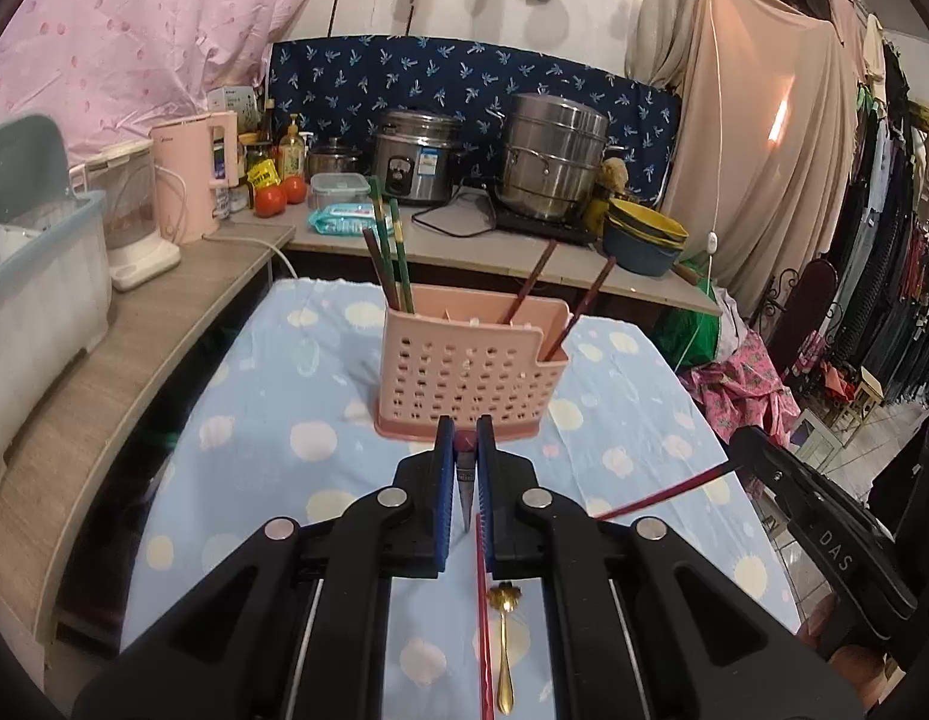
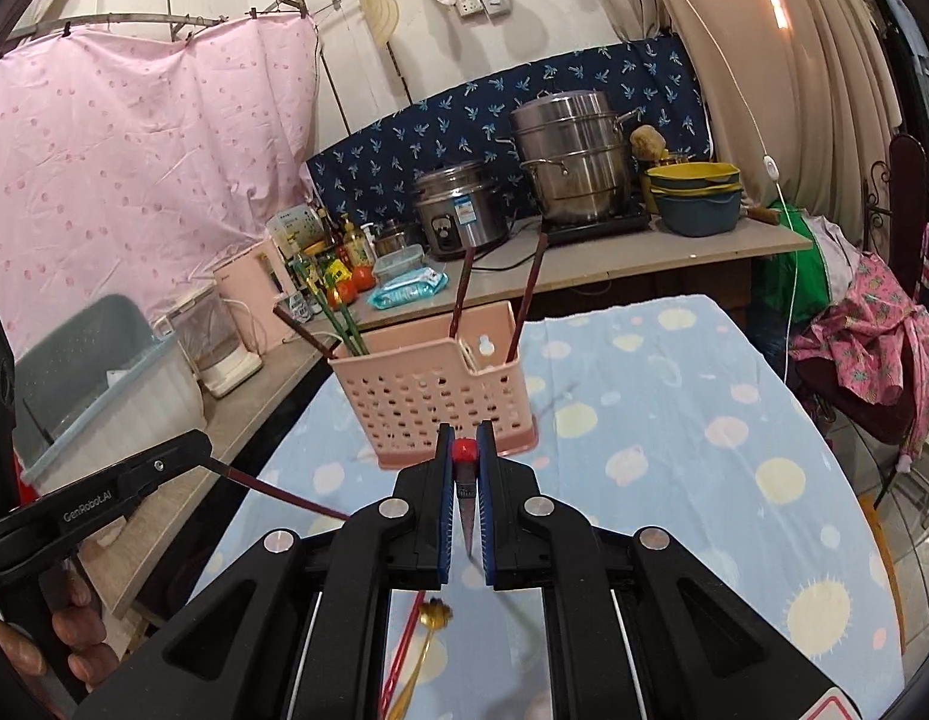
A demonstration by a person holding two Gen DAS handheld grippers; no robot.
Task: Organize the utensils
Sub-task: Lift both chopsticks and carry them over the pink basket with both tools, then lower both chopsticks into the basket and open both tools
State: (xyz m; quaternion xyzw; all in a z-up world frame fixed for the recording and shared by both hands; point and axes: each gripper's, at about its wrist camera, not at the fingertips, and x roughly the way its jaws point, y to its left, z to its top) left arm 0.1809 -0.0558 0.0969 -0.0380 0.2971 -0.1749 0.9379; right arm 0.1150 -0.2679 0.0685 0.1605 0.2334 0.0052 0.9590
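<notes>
Left gripper (image 1: 466, 438) is pinched tight on a slim, tapering dark-red chopstick (image 1: 466, 492), and the right gripper (image 2: 466, 441) is clamped just as narrow on its twin (image 2: 466, 504), each gripped near the thick end, I'd say so the tips can be steered. Below them a glossy red stick (image 1: 482, 630) and a gold flower-headed spoon (image 1: 503, 654) lie side by side on the blue spotted cloth (image 1: 254, 420). Beyond stands the perforated pink plastic caddy (image 1: 464, 372), upright, with green chopsticks (image 1: 398, 252) and brown ones already sorted into its compartments.
</notes>
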